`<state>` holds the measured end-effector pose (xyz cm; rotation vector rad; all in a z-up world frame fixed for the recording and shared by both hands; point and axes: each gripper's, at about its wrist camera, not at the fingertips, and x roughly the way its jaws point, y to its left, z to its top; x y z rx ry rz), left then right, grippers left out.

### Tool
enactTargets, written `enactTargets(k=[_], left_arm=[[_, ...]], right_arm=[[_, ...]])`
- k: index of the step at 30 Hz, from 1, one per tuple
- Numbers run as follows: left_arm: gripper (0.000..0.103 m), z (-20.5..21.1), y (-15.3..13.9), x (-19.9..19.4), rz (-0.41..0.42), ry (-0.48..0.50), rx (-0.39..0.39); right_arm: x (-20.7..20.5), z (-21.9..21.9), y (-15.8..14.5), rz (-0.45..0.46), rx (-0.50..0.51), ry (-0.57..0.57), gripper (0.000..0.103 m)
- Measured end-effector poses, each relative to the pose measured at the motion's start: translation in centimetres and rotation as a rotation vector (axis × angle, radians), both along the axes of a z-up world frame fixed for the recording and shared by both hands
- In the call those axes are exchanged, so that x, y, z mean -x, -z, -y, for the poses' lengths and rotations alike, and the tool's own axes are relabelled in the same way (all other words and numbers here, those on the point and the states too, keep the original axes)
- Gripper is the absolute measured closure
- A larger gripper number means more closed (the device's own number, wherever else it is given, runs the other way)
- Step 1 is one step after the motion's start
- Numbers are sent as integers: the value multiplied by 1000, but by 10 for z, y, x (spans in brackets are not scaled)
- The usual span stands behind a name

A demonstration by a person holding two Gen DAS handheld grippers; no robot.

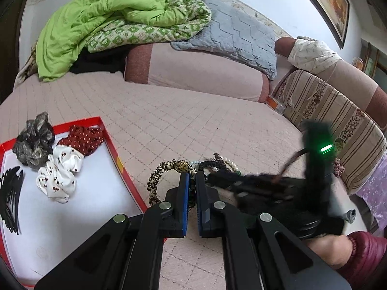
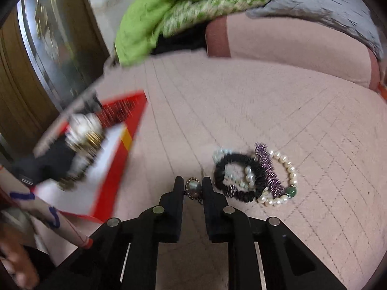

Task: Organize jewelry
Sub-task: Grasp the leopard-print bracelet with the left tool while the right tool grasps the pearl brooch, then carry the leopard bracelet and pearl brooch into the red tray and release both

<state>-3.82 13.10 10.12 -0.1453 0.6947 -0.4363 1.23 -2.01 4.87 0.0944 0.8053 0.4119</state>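
Item: my left tool [image 1: 192, 181] clamped on leopard band [image 1: 154, 181], red box [image 1: 113, 149] lying lower left; my right tool [image 2: 192, 186] narrow on brooch [image 2: 193, 188], bead pile [image 2: 256, 176] just right.

A home bedroom — a quilted pink bed [image 1: 183, 120], a rumpled green duvet [image 1: 101, 24], a grey pillow [image 1: 232, 38], a framed picture [image 1: 324, 2].

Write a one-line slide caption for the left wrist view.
Left gripper grips a leopard-print hair tie beside the red tray.
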Motion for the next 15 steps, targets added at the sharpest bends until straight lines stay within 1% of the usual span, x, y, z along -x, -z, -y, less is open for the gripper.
enactTargets(k=[3,5,11,15], left_arm=[[98,4,-2,4,19,9,-11],[98,6,-2,6,30,11,-25],[98,7,-4,11,56,2,-60],[98,2,-6,13,69,-18,-66]], right_arm=[[15,16,-21,74,-88,14,87],[26,24,-31,109,-125,29,87],[51,30,-43,117,-196,41,87],[62,22,-47,121,-194,35,87]])
